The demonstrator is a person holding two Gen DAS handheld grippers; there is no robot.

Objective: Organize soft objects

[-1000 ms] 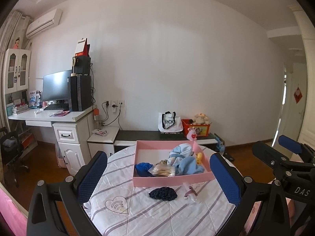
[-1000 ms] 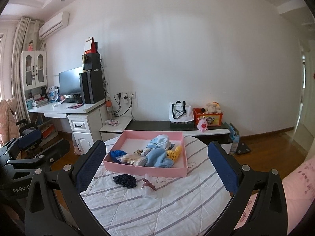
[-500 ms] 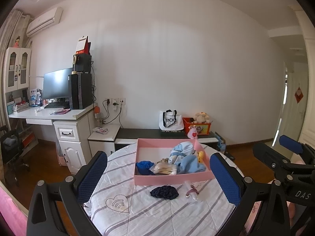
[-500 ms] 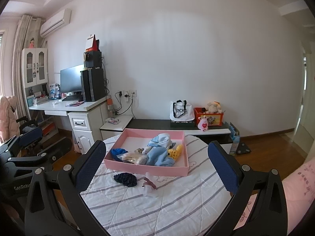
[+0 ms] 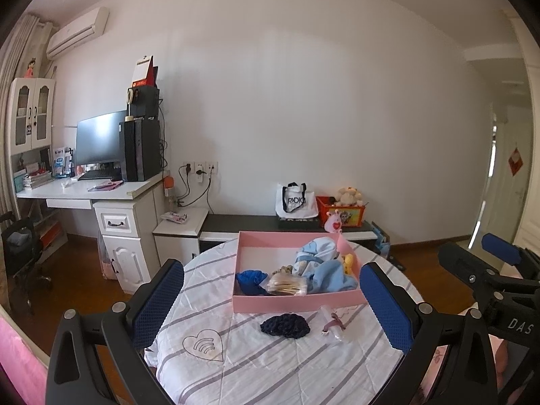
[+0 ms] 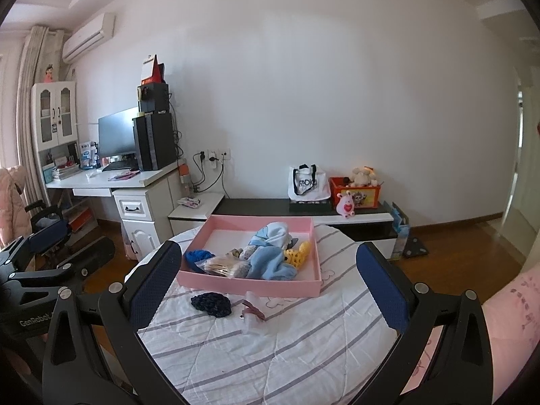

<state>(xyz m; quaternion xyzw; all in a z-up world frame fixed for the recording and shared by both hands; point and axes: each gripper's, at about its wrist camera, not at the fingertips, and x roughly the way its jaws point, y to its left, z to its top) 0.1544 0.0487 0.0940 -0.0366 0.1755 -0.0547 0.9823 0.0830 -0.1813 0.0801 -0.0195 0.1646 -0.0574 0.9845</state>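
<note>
A pink tray [image 5: 297, 301] [image 6: 249, 285] sits on a round table with a white striped cloth [image 5: 270, 364] [image 6: 287, 344]. In the tray lie light blue soft clothes [image 5: 324, 266] [image 6: 266, 256], a blue knitted piece [image 5: 251, 278] [image 6: 199, 256], a yellow knitted piece [image 6: 298, 253] and a clear packet [image 5: 287, 285]. In front of the tray lie a dark navy knitted piece [image 5: 285, 325] [image 6: 211, 303] and a small clear packet with a pink item [image 5: 332, 324] [image 6: 251, 312]. My left gripper [image 5: 271, 297] and right gripper [image 6: 268, 276] are open and empty, held above the table's near side.
A white desk [image 5: 101, 192] with a monitor and a computer tower stands at the left. A low bench [image 5: 263, 224] by the wall holds a white bag, a red toy box and plush toys. A black chair [image 5: 20, 249] stands far left.
Both grippers have risen slightly and drawn back a little; the table and tray sit a bit lower in view. Nothing on the table has moved.
</note>
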